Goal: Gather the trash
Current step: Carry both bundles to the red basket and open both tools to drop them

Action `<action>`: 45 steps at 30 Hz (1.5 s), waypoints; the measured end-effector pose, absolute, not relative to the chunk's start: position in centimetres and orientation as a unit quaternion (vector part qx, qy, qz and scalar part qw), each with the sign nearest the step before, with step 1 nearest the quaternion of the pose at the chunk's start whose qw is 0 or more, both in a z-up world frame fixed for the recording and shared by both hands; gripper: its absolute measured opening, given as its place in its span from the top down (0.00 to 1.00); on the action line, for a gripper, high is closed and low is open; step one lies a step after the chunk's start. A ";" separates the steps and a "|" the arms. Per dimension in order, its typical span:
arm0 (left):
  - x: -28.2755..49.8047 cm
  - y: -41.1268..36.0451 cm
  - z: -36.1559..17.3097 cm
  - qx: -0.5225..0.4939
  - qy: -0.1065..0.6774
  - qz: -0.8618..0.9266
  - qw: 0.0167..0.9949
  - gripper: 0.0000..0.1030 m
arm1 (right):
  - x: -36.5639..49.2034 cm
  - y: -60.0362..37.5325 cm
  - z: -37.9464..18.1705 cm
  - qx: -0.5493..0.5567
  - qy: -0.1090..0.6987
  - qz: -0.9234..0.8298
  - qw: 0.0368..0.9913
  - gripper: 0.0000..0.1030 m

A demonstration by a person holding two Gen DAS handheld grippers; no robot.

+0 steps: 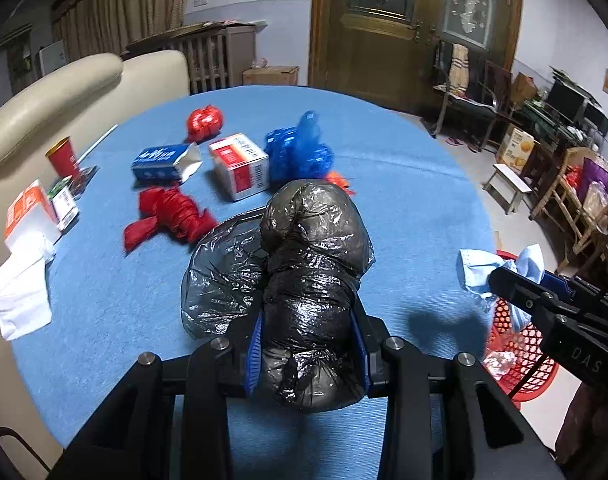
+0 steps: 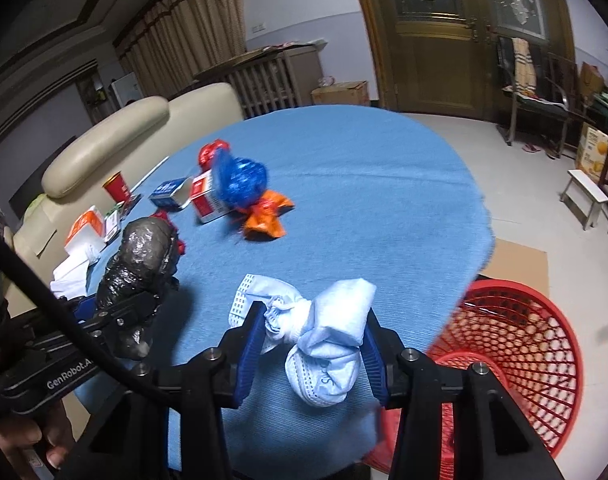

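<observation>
My left gripper (image 1: 308,332) is shut on a crumpled black plastic bag (image 1: 312,280), held above the blue tablecloth (image 1: 404,208). The same black plastic bag (image 2: 140,256) shows at the left of the right wrist view. My right gripper (image 2: 310,320) is shut on a bundle of light blue face masks (image 2: 328,336), near the table's right edge. In the left wrist view those face masks (image 1: 480,272) hang over the red mesh basket (image 1: 520,344). The red mesh basket (image 2: 516,356) stands on the floor to the right of the table.
On the cloth lie red bags (image 1: 172,216), a blue bag (image 1: 300,152), an orange bag (image 2: 264,216), a red-white box (image 1: 240,168), a blue carton (image 1: 164,164), a red cup (image 1: 64,156) and white tissues (image 1: 20,292). A cream sofa (image 1: 64,92) borders the left side.
</observation>
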State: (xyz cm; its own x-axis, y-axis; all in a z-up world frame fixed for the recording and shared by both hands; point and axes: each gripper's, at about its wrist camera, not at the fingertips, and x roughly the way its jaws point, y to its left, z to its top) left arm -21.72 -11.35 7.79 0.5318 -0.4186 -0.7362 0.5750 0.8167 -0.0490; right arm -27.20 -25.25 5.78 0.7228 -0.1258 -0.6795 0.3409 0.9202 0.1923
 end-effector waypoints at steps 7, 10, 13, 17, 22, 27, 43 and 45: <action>-23.4 -14.2 8.7 0.116 0.375 -0.326 0.860 0.62 | -31.5 -29.1 6.1 0.153 0.349 -0.188 0.905 0.53; -24.3 -15.8 9.2 0.125 0.368 -0.346 0.854 0.62 | -33.4 -31.1 6.2 0.160 0.346 -0.217 0.899 0.53; -25.3 -17.7 9.8 0.131 0.362 -0.371 0.845 0.62 | -35.1 -33.0 6.5 0.165 0.341 -0.242 0.893 0.53; -26.9 -20.1 10.3 0.141 0.356 -0.402 0.832 0.62 | -36.7 -34.9 6.8 0.169 0.336 -0.267 0.887 0.53; -28.6 -22.9 10.5 0.158 0.350 -0.434 0.815 0.62 | -38.2 -36.6 7.0 0.175 0.334 -0.288 0.880 0.53; -30.2 -25.0 10.5 0.172 0.344 -0.453 0.804 0.62 | -38.8 -37.8 7.0 0.182 0.330 -0.299 0.877 0.53; -31.8 -28.7 8.9 0.204 0.361 -0.471 0.779 0.62 | -39.1 -41.7 6.1 0.224 0.324 -0.316 0.863 0.31; -31.9 -29.2 8.7 0.210 0.362 -0.474 0.775 0.62 | -39.8 -42.1 6.5 0.229 0.313 -0.323 0.863 0.30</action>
State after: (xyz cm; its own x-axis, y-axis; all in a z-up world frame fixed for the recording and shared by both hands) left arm -31.95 -29.16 8.73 0.2880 -0.5825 -0.7601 0.8863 0.4628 -0.0188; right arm -39.84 -42.07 6.51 0.5958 -0.4143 -0.6880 0.7006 0.6870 0.1930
